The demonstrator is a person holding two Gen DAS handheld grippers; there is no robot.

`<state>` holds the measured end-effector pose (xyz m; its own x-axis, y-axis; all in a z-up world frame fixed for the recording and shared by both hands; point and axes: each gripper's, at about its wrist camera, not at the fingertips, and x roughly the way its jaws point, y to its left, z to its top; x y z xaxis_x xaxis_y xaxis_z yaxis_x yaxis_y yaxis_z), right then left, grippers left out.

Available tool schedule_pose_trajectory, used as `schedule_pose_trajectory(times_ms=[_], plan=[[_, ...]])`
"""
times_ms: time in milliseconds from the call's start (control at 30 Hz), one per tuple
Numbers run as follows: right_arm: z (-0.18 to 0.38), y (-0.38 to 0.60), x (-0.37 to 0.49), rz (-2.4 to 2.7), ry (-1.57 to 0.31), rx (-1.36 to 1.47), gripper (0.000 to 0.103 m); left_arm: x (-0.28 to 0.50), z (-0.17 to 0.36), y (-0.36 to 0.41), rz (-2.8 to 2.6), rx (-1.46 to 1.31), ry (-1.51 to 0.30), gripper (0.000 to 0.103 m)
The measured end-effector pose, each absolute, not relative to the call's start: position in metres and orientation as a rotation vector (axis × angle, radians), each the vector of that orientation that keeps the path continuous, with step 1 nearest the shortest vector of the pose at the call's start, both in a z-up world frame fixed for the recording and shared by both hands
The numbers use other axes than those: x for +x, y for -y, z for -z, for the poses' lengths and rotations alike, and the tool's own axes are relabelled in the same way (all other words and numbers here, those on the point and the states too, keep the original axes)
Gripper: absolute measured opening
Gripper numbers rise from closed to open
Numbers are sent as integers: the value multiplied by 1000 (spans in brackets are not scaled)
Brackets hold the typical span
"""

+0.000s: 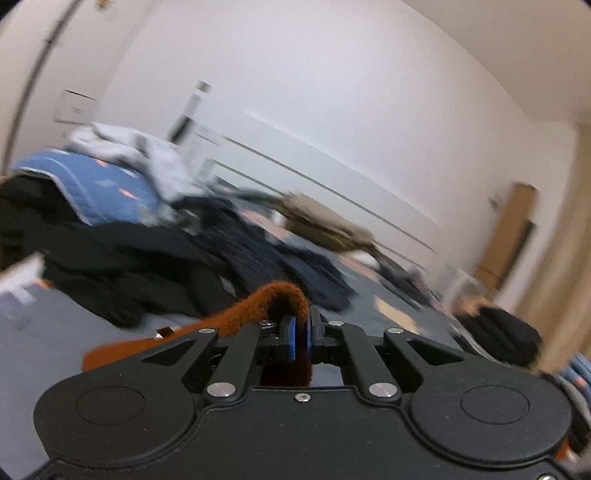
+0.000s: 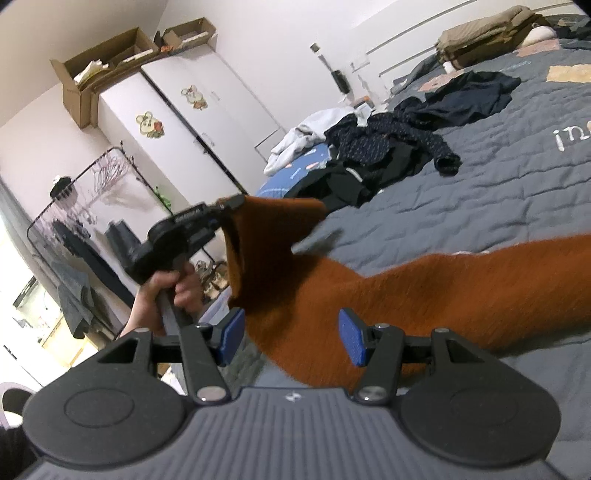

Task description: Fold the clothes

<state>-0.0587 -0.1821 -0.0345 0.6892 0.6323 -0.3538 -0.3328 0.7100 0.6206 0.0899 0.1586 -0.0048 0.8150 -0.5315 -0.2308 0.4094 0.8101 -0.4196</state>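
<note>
A rust-orange knit garment [image 2: 443, 295] stretches across the grey quilted bed [image 2: 498, 192]. My left gripper [image 1: 300, 332] is shut on an edge of this garment [image 1: 258, 306] and holds it lifted above the bed. In the right wrist view the left gripper [image 2: 225, 206] is seen at mid-left, held by a hand, pinching the raised orange corner. My right gripper [image 2: 291, 336] is open with its blue pads [image 2: 351, 338] apart, just above the orange fabric and not holding it.
A pile of dark and light clothes [image 2: 388, 155] lies on the bed's far side, with a blue quilt [image 1: 103, 184] beside it. A beige folded bundle [image 2: 487, 29] sits near the wall. White wardrobes [image 2: 177, 122] and a clothes rack [image 2: 74, 206] stand beyond the bed.
</note>
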Motion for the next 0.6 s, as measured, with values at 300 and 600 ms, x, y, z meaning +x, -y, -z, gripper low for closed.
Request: schedule_pose_trajectory(times_ms=[300, 600], plan=[[18, 211, -58, -492, -536, 559, 56, 54, 35, -89, 649, -267, -529, 5], [22, 227, -50, -412, -542, 547, 56, 19, 63, -71, 620, -117, -731, 12]])
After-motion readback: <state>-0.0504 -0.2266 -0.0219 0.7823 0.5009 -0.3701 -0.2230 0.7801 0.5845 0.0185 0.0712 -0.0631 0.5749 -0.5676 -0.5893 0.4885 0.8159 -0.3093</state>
